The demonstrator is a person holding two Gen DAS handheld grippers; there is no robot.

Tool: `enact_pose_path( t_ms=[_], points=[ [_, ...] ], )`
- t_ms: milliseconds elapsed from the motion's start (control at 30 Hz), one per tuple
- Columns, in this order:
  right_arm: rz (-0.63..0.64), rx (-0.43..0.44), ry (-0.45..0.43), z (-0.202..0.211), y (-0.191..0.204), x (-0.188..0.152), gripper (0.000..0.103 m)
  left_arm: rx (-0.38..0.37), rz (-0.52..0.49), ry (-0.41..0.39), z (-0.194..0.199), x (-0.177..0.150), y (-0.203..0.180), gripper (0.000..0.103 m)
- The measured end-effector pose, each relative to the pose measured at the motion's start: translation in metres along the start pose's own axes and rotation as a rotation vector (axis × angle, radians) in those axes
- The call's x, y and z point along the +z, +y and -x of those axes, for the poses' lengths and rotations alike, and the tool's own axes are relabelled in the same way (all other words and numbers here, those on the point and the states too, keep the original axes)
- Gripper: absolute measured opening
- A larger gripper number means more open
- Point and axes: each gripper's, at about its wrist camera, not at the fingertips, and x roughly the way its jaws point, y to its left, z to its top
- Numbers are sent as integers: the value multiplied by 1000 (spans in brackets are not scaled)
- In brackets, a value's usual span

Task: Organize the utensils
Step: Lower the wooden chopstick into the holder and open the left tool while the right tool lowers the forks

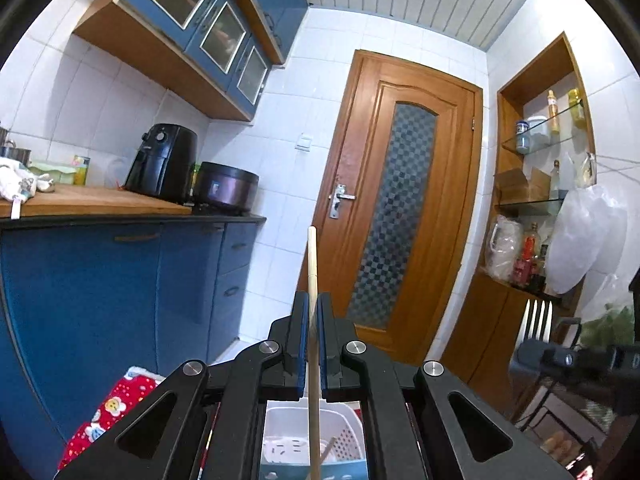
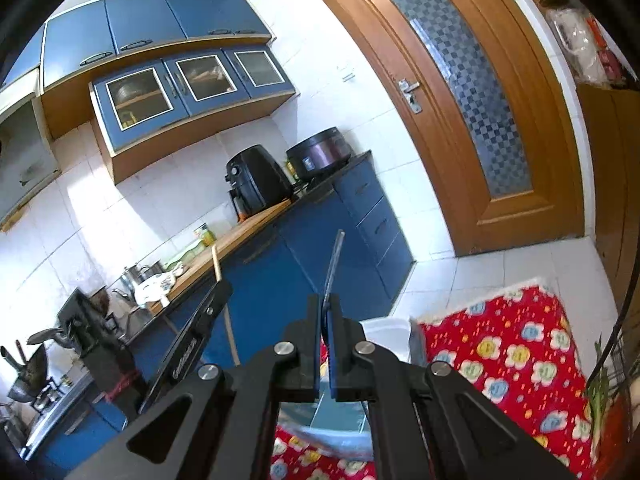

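My left gripper [image 1: 313,300] is shut on a pale wooden chopstick [image 1: 312,256] that stands upright between the blue pads, its lower end reaching down over a white slotted utensil basket [image 1: 352,436] below. My right gripper [image 2: 326,304] is shut on a thin dark metal utensil handle [image 2: 335,260] that points up and away; the utensil's head is hidden. From the right wrist view the left gripper [image 2: 218,284] shows at left with the chopstick [image 2: 216,264] sticking up. In the left wrist view a white fork head [image 1: 538,320] shows at right above the other gripper.
A red flowered cloth [image 2: 516,356] covers the surface under the basket [image 2: 390,334]. Blue cabinets [image 1: 120,280] with a wooden counter, a black air fryer [image 1: 164,162] and a rice cooker [image 1: 226,188] stand at left. A wooden door [image 1: 400,208] is ahead.
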Motion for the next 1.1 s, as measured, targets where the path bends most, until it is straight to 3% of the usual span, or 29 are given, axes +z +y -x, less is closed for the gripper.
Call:
enact_pose_path(
  t_ms=[533, 800, 1100],
  points=[
    [25, -47, 72, -54, -19, -33, 4, 30, 1, 34, -22, -41, 14, 4],
    [21, -43, 74, -55, -24, -39, 4, 48, 25, -66, -19, -25, 14, 4],
    [46, -28, 67, -52, -17, -42, 4, 109, 56, -96, -23, -34, 21, 4]
  ],
)
